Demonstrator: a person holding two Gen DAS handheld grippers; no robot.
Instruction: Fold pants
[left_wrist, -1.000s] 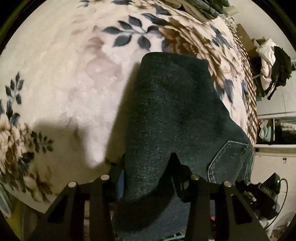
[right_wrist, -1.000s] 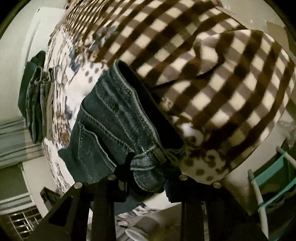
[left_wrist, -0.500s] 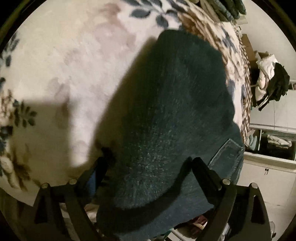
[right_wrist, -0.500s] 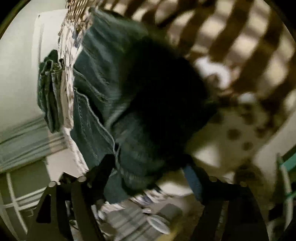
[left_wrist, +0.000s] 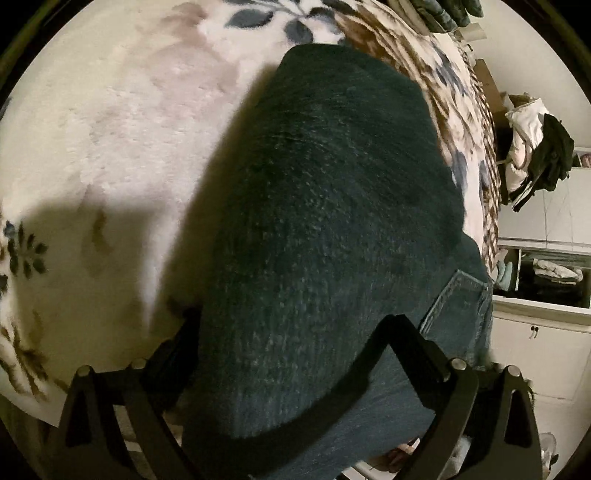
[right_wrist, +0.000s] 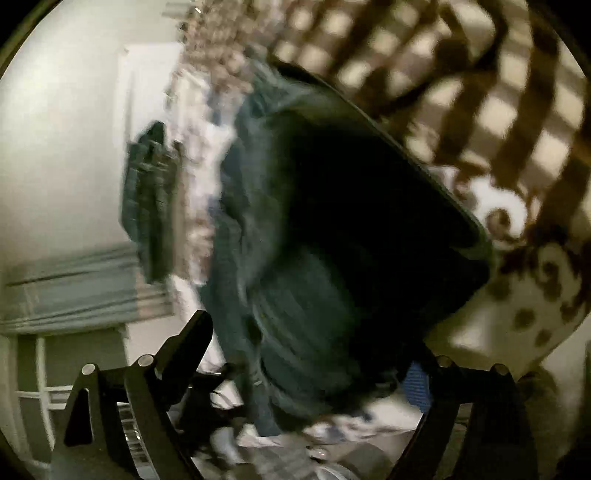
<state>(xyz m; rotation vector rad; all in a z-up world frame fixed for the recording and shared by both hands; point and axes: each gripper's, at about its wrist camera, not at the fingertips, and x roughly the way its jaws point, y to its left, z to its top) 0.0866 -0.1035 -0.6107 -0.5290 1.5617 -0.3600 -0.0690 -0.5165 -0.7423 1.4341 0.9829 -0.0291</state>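
The left gripper (left_wrist: 291, 328) has its jaws spread wide and opening, one finger on each side of the jeans (left_wrist: 321, 229), with the dark denim lying between them but not pinched; whether the pads graze the cloth cannot be told. The right gripper (right_wrist: 310, 343) also stands wide and opening, the bunched end of the jeans (right_wrist: 332, 236) between its fingers, loose rather than clamped; this view is blurred, so finer contact is unclear.

The jeans lie folded on a bed, on a fleecy blanket (left_wrist: 122, 122) printed with blue and brown flowers. They rest at the near edge of the bed, partly overhanging it. A stitched back pocket (left_wrist: 458, 310) shows at the right of the fold in the left wrist view.

Beyond the jeans in the right wrist view the blanket turns to a brown check pattern (right_wrist: 491, 92). A stack of folded clothes (right_wrist: 151, 199) sits toward the far edge of the bed.
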